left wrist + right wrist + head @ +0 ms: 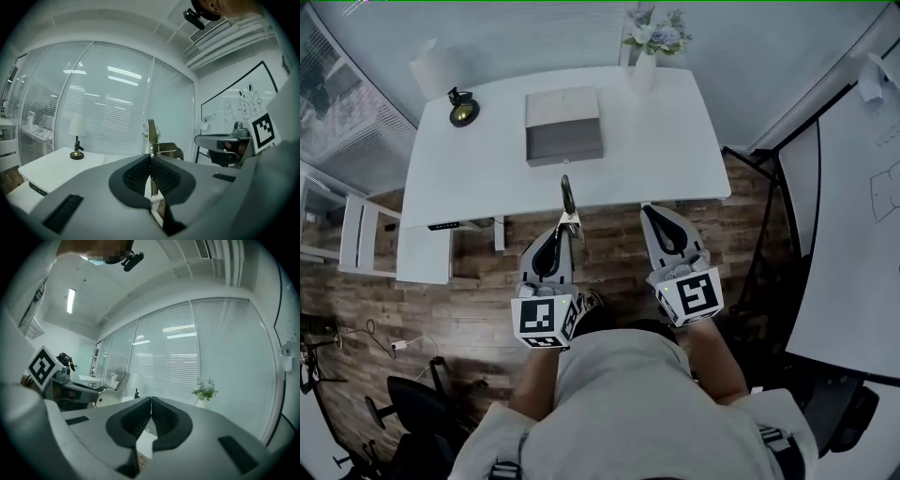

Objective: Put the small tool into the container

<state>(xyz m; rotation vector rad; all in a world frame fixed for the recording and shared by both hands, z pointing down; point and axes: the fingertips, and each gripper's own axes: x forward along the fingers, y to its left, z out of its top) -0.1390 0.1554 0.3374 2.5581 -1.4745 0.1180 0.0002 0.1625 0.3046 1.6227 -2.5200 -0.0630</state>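
Jaws of the left gripper [566, 227] are being pressed together on the lower end of the small tool [568, 195]. This thin metal piece is being held out at the near edge of the worktop [469, 178], short of the grey container [563, 127]. Jaws of the right gripper [650, 210] are being held together on nothing. The tool is being judged light, stiff and slick, so a pinch across its flat faces is being favoured.

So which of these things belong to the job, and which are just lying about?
Job: small tool, clamped in the left gripper; grey container.
Lying about: desk lamp; flower vase; whiteboard.
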